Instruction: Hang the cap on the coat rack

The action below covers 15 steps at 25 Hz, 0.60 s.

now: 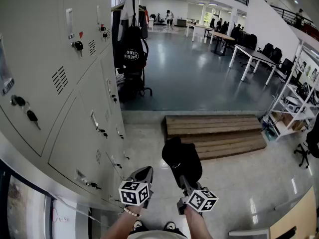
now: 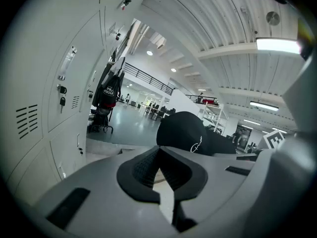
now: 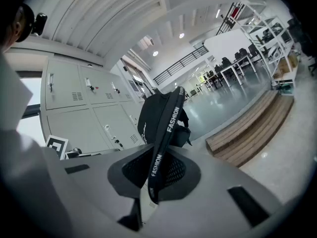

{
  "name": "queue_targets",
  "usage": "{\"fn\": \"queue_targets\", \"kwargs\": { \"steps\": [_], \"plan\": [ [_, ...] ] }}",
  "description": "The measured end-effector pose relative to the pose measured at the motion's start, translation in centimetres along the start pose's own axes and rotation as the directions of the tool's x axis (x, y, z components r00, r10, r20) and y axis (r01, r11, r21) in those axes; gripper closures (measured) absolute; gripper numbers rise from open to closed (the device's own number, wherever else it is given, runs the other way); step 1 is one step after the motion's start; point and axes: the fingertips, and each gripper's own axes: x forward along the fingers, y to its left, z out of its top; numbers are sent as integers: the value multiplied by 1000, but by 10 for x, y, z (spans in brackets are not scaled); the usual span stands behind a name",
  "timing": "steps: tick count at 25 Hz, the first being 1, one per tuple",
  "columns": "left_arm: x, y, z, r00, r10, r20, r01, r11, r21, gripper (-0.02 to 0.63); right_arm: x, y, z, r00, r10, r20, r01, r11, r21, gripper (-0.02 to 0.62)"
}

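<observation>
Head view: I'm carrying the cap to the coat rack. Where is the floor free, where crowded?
Free: the tiled strip between lockers and wooden steps, then the grey floor between coat rack and desks. Crowded: the rack itself, hung with dark bags, and the shelving at right.

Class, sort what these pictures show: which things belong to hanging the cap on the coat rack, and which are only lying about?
Belongs to the job:
black cap, its strap clamped in the right gripper
coat rack, far ahead
left gripper, shut and empty

Just about:
lockers
wooden steps
desks
white shelving
</observation>
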Motion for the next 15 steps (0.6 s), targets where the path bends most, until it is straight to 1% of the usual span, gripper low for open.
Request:
{"fn": "queue_targets", "kwargs": {
  "steps": [15],
  "plan": [
    [6,-7,5,1000,-12,9,11,1000,15,601,1,-4,5,1000,3,5,-3,1000,-6,577]
  ]
}}
